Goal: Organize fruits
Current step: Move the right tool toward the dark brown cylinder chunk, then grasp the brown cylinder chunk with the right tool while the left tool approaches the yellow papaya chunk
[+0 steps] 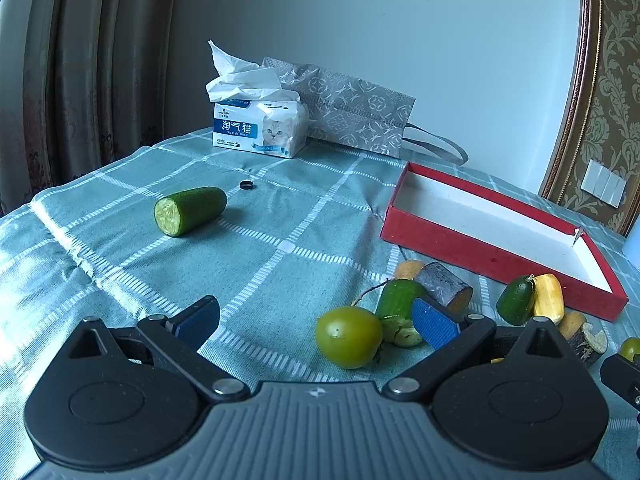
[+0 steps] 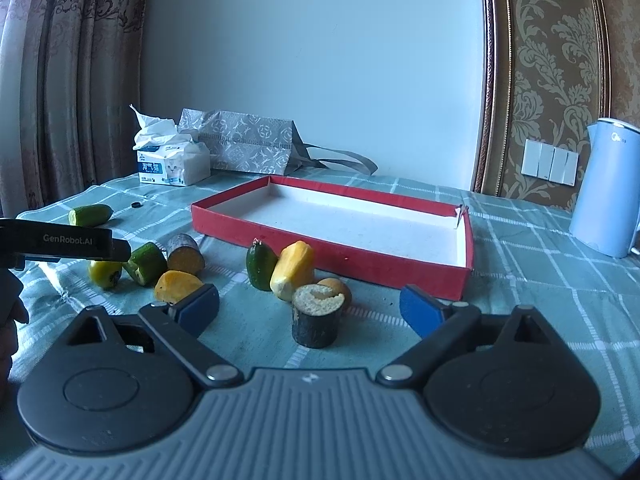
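Both claws spread wide, gripping nothing: left gripper (image 1: 316, 326) by the green round fruit (image 1: 349, 337), right gripper (image 2: 310, 307) straddling an upright dark-skinned stub (image 2: 317, 318). Fruit pieces lie on the checked cloth (image 1: 260, 240) before the red tray (image 2: 420, 266).

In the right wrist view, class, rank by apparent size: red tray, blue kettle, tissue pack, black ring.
1. Red tray
2. Blue kettle
3. Tissue pack
4. Black ring
The tissue pack lies farther back, so it may look smaller than it is.
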A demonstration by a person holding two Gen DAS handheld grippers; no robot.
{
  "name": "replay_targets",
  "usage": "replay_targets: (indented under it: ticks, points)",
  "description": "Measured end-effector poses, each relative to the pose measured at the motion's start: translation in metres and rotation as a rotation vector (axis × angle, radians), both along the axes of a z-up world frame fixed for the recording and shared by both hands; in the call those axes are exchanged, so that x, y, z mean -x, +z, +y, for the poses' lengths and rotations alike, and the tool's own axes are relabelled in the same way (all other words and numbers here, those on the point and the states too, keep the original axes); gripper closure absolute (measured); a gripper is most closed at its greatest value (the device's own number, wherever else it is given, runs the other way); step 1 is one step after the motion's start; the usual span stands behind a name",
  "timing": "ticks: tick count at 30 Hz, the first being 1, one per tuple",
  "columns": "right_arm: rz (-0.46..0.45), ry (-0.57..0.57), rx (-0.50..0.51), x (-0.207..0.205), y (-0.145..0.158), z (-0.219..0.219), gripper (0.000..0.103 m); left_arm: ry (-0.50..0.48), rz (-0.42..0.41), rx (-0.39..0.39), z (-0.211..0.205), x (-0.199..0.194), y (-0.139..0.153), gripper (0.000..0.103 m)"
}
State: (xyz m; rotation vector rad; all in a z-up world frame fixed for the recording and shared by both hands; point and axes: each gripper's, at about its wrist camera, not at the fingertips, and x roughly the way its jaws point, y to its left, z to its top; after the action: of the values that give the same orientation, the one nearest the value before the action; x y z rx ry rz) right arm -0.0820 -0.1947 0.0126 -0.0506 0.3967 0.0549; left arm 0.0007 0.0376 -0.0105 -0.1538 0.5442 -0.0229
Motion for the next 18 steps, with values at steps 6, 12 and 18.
replay_targets:
  ticks: [6,12,18]
  points:
    - [0.032,-0.017,0.004,-0.008,-0.004,0.003,0.012,0.002,0.001,0.004,0.0,0.0,0.0,0.0]
    - [0.097,-0.045,0.01,-0.025,-0.008,0.002,0.018,0.001,0.0,0.007,0.0,0.0,0.0,0.0]
    - [0.147,-0.044,0.006,-0.04,-0.012,0.003,0.031,-0.005,0.003,0.017,0.001,-0.001,0.0,0.0]
